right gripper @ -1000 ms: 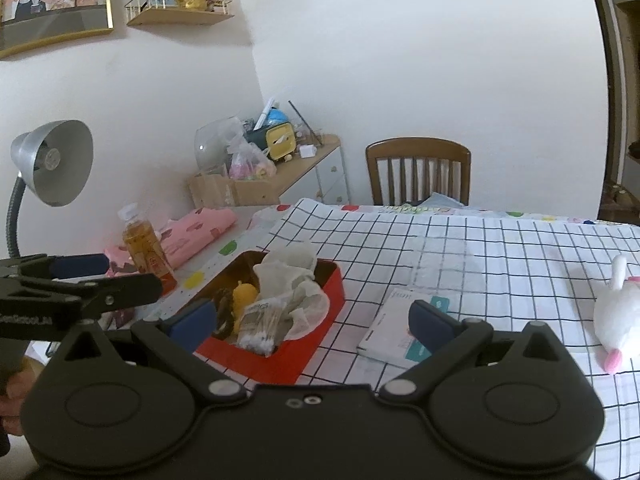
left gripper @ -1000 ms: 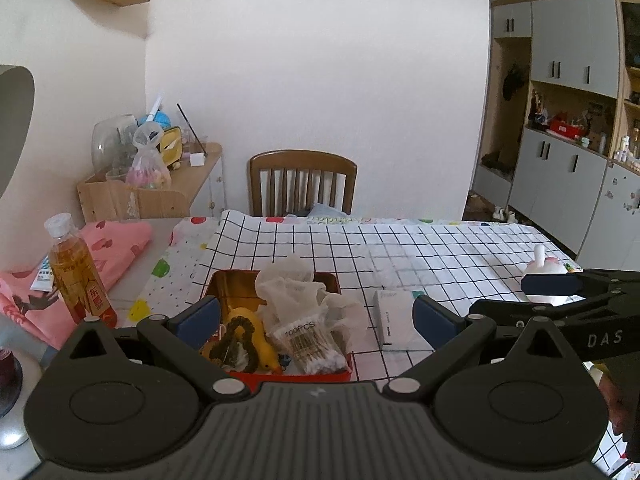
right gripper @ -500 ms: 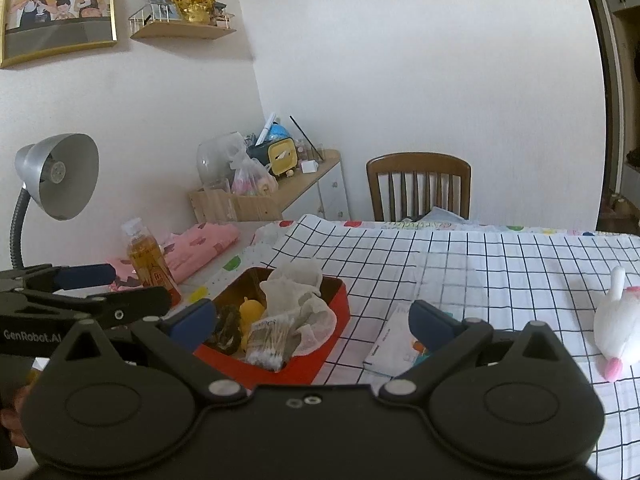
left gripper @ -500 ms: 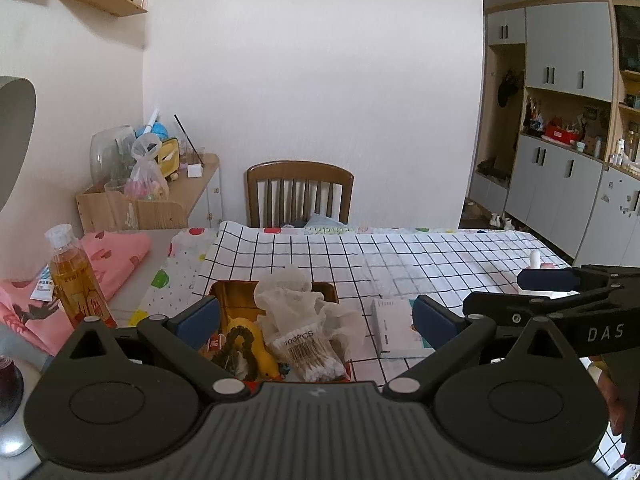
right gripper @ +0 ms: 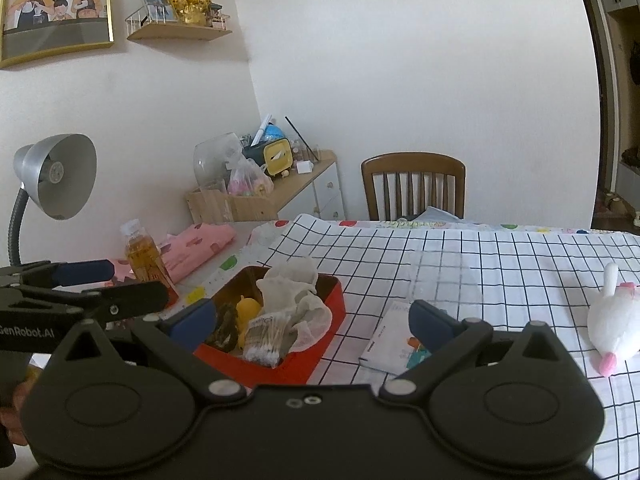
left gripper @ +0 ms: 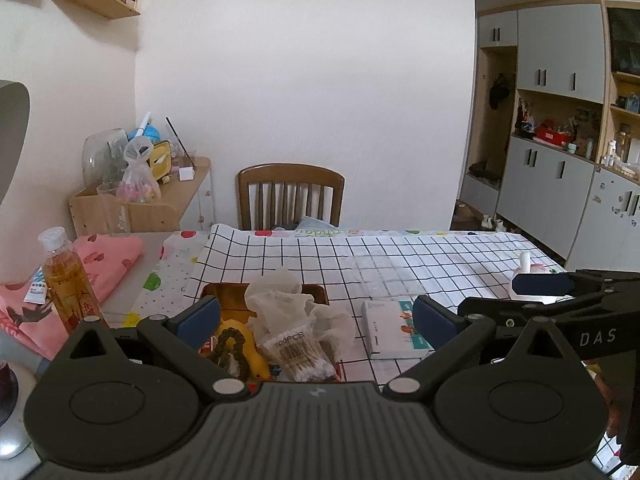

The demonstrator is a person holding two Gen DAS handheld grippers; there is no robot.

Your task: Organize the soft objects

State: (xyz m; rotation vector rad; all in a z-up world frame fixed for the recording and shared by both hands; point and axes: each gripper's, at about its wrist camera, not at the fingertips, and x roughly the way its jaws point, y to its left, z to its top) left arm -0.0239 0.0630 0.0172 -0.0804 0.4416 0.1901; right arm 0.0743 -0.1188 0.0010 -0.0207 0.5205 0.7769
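A red box (right gripper: 320,320) sits on the checked tablecloth at the table's near left; it also shows in the left wrist view (left gripper: 224,292). It holds a white crumpled cloth (right gripper: 294,294), a yellow soft toy (right gripper: 248,308), a pack of cotton swabs (left gripper: 300,354) and a dark beaded ring (left gripper: 232,350). A white plush toy (right gripper: 614,320) lies on the cloth at the right. My left gripper (left gripper: 316,318) is open and empty, held above the box. My right gripper (right gripper: 312,318) is open and empty, held above the table's near edge.
A white flat pack (left gripper: 394,328) lies right of the box. A bottle of amber liquid (left gripper: 66,284) and pink folded fabric (left gripper: 108,256) sit at the left. A grey desk lamp (right gripper: 56,176) stands far left. A wooden chair (left gripper: 290,196) is behind the table.
Both grippers have risen and tilted up a little, so the table sits lower in both views. Nothing on the table has moved.
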